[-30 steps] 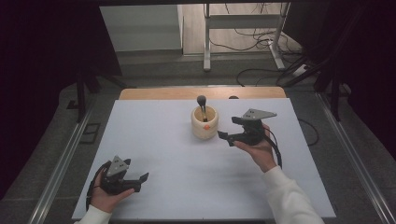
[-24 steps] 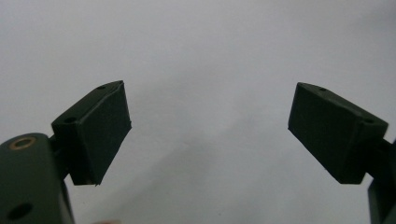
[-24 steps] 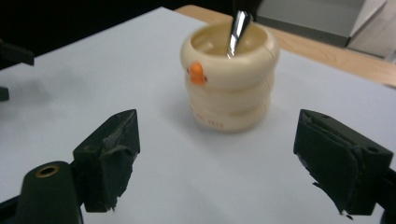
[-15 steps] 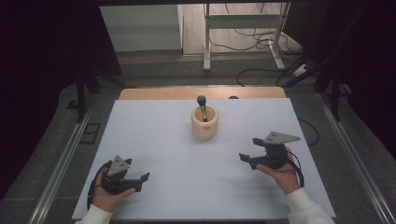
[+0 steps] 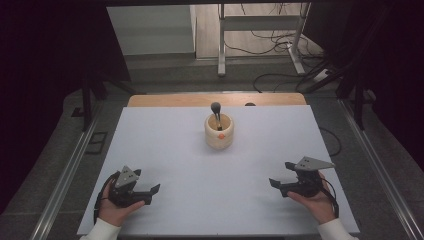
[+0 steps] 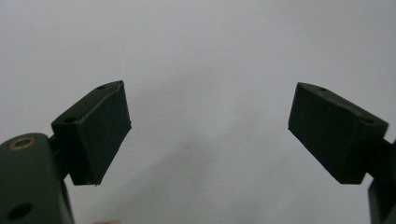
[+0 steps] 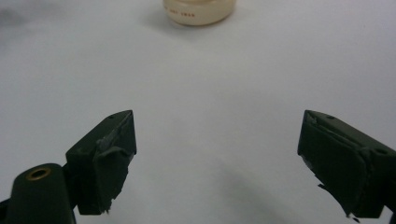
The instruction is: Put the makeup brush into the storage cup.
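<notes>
- Dark walls, a grey floor with loose cables and a metal stand frame surround the pale lilac-white counter [image 5: 165,150], whose wooden far edge shows beyond the sheet.
- Toward the far middle of the counter stands a cream round ceramic jar [image 5: 219,132] with a small orange mark on its front, upright, with a black round-headed utensil [image 5: 216,109] leaning inside it.
- At the near left corner, the left tool [image 5: 153,190] rests low on the counter in the person's hand, jaws spread wide with nothing between them.
- At the near right, the right tool [image 5: 276,183] is likewise wide open and empty, well apart from the jar.
- Judged from this, both hands are parked; to do that well, keep the jaws wide, the tools low and clear of the jar.
- From the right gripper view, the jar's base [image 7: 199,10] appears at the top edge with tiny red lettering, and the pads look worn; the high view gives the utensil instead.
- Bare surface lies beyond the jaws in the left gripper view.
</notes>
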Demonstrator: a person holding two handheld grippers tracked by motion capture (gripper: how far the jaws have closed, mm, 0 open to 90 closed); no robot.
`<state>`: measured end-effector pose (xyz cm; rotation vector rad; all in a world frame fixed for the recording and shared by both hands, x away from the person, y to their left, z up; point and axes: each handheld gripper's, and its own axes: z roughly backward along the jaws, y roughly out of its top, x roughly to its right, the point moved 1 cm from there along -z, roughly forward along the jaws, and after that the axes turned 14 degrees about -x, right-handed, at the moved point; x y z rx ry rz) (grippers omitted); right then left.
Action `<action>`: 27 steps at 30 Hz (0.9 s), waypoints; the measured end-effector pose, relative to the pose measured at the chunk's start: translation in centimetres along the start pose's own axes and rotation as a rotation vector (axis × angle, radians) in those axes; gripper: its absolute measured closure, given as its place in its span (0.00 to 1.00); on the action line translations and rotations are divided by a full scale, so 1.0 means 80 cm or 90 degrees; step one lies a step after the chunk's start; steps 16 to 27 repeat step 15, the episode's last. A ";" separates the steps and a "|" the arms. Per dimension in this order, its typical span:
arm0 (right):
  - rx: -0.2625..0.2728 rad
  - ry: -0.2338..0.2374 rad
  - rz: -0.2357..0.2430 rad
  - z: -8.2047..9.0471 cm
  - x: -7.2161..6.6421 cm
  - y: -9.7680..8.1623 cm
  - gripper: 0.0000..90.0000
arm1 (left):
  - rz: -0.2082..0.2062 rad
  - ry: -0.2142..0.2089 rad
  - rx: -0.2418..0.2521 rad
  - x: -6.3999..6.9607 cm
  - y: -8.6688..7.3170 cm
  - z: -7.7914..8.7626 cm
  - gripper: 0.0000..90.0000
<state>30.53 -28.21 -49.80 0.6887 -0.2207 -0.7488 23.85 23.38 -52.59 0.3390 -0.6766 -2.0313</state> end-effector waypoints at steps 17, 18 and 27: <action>0.022 -0.003 0.007 -0.001 0.004 0.000 0.13 | -0.001 0.004 0.002 0.002 0.004 -0.001 0.14; 0.022 -0.003 0.007 -0.001 0.004 0.000 0.13 | -0.001 0.004 0.002 0.002 0.004 -0.001 0.14; 0.022 -0.003 0.007 -0.001 0.004 0.000 0.13 | -0.001 0.004 0.002 0.002 0.004 -0.001 0.14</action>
